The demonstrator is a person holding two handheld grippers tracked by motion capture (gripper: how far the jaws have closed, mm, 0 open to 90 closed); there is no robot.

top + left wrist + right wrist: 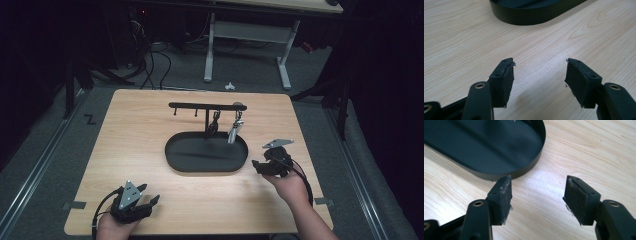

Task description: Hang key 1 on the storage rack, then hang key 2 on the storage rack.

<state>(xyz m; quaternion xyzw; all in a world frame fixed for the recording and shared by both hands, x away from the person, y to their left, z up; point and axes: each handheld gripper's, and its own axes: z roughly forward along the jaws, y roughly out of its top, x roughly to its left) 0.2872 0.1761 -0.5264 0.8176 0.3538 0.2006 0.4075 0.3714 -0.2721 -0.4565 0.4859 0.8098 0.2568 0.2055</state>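
Lying crosswise, oval tray [175, 159]

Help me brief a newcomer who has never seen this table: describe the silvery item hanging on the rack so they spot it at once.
Mid-table sits a black oval tray with a T-shaped rack rising from it. The silvery item hangs near the bar's right end, over the tray; its neighbour, the dark item, hangs left of it.

Pale wooden desk [150, 150] on a grey carpeted floor [45, 150] — dim room behind.
Beyond the far edge, a white-legged table frame [247, 32] and tangled dark cables [150, 60]; small white object [229, 86] and black Z mark [90, 119] on the floor — grey tape tabs [74, 205] at the near corners.
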